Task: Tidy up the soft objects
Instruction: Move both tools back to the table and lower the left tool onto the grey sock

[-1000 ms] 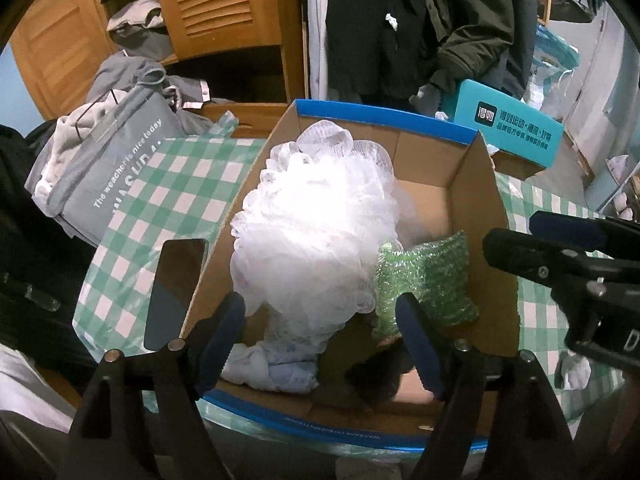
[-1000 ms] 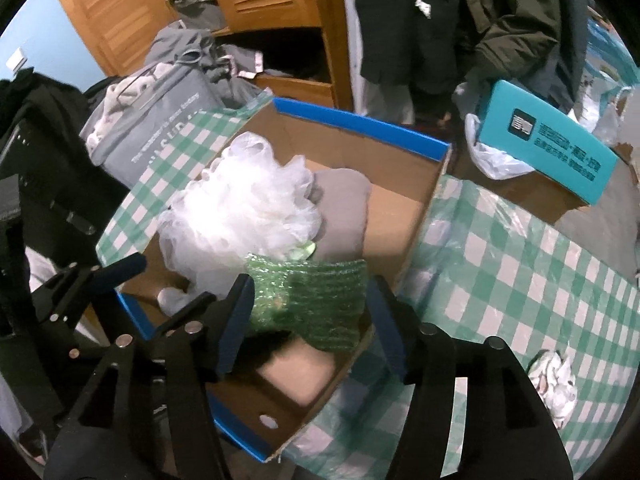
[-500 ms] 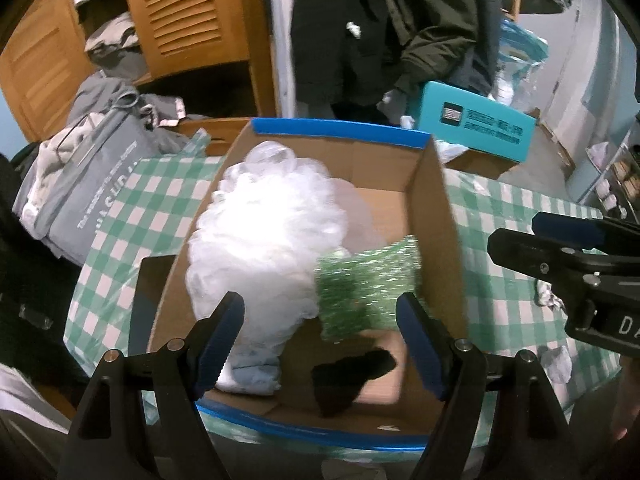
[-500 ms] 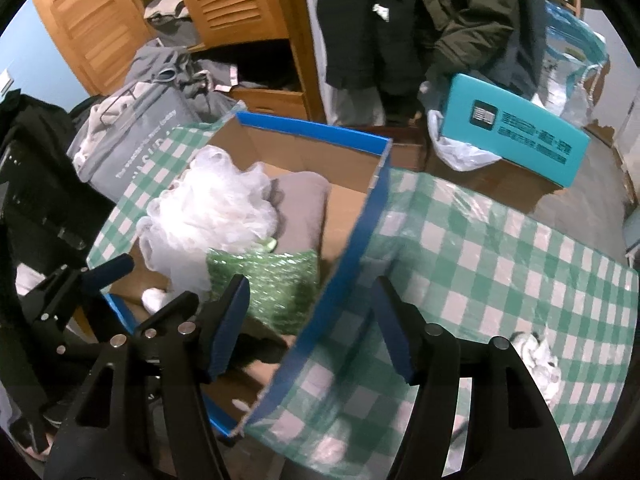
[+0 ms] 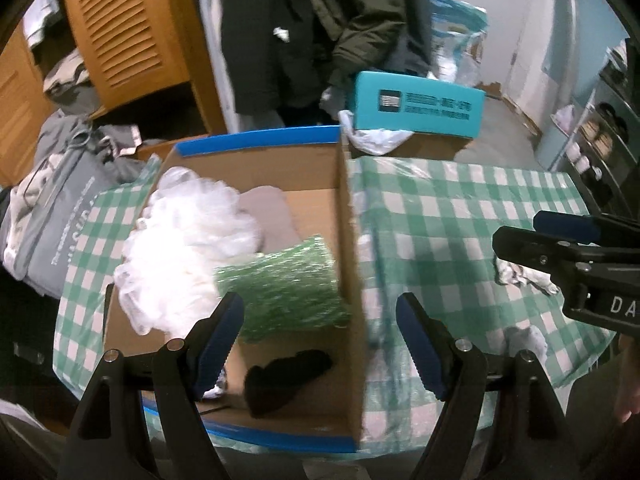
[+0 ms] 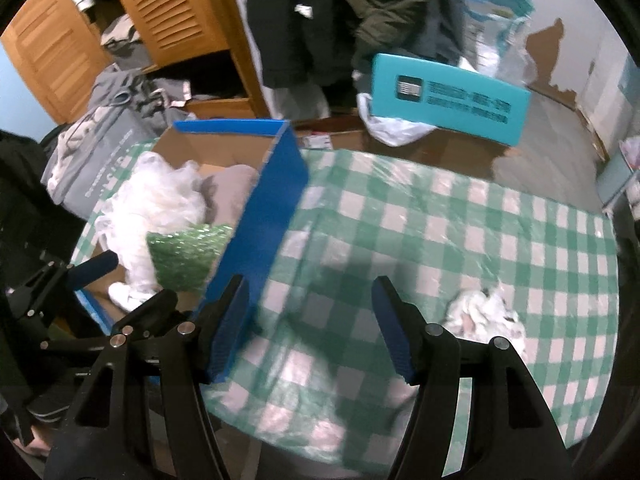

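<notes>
- Grey fabric bag [image 5: 60, 216], far left, off the table edge: white lettering printed along its side, too blurred to read; pale garments tucked in its top.
- Louvred wooden doors [image 5: 120, 28], behind the bag, with folded clothes on a shelf beside them.
- Cardboard box [image 5: 260, 168] with blue outer face, on the left part of the green-checked tablecloth [image 5: 460, 208], open at the top.
- Contents of the box: white mesh bath puff [image 5: 180, 252] at the left; grey cloth [image 5: 268, 212] behind it; green sparkly sponge [image 5: 284, 284] leaning beside the right wall; a dark object [image 5: 288, 376] on the box floor near the front, kind unclear.
- Left gripper [image 5: 320, 344]: jaws wide apart, nothing between them, above the front of the box, straddling its right wall.
- Dark coats [image 5: 304, 28], hanging behind the table.
- Teal carton [image 5: 416, 106], behind the table on a brown box, white plastic bag under its left end: black square logo and a row of dark characters, not legible.
- Right gripper [image 6: 312, 320]: jaws wide apart, empty, over bare tablecloth just right of the box.
- Crumpled white cloth [image 6: 484, 312], loose on the tablecloth at the right, well apart from the box, just beyond the right gripper's right finger.
</notes>
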{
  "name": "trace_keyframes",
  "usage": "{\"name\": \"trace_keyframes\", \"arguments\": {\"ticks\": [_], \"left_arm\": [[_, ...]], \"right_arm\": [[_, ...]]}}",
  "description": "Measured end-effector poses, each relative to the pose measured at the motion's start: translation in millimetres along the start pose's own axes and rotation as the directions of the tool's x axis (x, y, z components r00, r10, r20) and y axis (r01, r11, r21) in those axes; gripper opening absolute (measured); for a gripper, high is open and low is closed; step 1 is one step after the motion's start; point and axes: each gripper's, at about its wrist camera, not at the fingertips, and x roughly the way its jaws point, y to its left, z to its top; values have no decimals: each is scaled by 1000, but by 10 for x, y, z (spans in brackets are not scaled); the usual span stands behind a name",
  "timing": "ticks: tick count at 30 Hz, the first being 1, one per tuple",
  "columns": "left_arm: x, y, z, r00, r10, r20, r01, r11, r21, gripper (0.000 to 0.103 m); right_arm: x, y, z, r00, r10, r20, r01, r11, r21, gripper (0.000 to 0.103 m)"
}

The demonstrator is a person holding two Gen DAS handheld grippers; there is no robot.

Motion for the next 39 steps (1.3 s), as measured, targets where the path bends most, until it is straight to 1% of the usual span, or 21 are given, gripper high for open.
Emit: {"name": "trace_keyframes", "arguments": {"ticks": [11, 13, 17, 21, 26, 30, 34, 37, 39], "left_arm": [[32, -554, -30, 999, -49, -18, 51, 994, 101, 80], [49, -637, -46, 997, -72, -30, 75, 991, 115, 80], [110, -856, -100, 989, -125, -73, 134, 982, 134, 80], [157, -1051, -153, 983, -151, -100, 165, 974, 153, 80], [235, -1352, -233, 968, -198, -156, 224, 960, 171, 80], [289, -1582, -324, 960, -210, -187, 246, 949, 196, 81], [337, -1768, -428, 956, -208, -208, 255, 939, 232, 81], [357, -1888, -486, 946, -229, -230, 283, 928, 241, 81], [375, -1975, -524, 935, -250, -250, 310, 921, 237, 84]], "right_arm": [[-216, -493, -292, 998, -56, 9, 55, 996, 75, 64], [-244, -600, -366, 997, -71, 2, 70, 993, 92, 64], [-283, -814, -498, 995, -103, -14, 104, 986, 128, 64], [-315, -1018, -631, 991, -132, -29, 135, 977, 166, 64], [-343, -1282, -794, 986, -161, -47, 167, 962, 218, 64], [-317, -1432, -907, 981, -180, -76, 193, 951, 240, 64], [-279, -1545, -1026, 978, -186, -96, 206, 942, 266, 64], [-273, -1623, -1089, 977, -185, -106, 208, 938, 276, 64], [-288, -1668, -1115, 977, -186, -107, 209, 935, 287, 64]]}}
